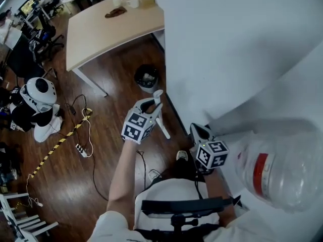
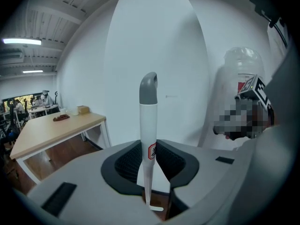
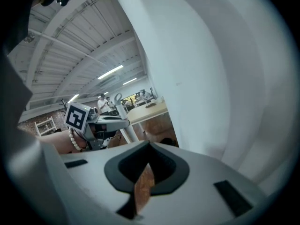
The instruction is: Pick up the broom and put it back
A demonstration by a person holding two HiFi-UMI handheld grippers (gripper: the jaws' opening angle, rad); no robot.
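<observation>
My left gripper [image 1: 154, 102] is clamped on the white broom handle with the grey hooked tip [image 2: 148, 125], upright near the curved white wall [image 1: 227, 49]. Right gripper [image 1: 200, 131] has its jaws together with nothing in them. A round black bin [image 1: 147, 78] and a pale wooden table [image 1: 101, 34] are ahead.

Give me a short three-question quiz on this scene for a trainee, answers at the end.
1. True or false: the right gripper holds the broom handle.
2. Which stands on the floor by the wall, near the corner of the wooden table? A) black bin B) office chair C) white robot
3. Fill in: the left gripper is shut on the ______.
Key: 1 false; 2 A; 3 broom handle.
</observation>
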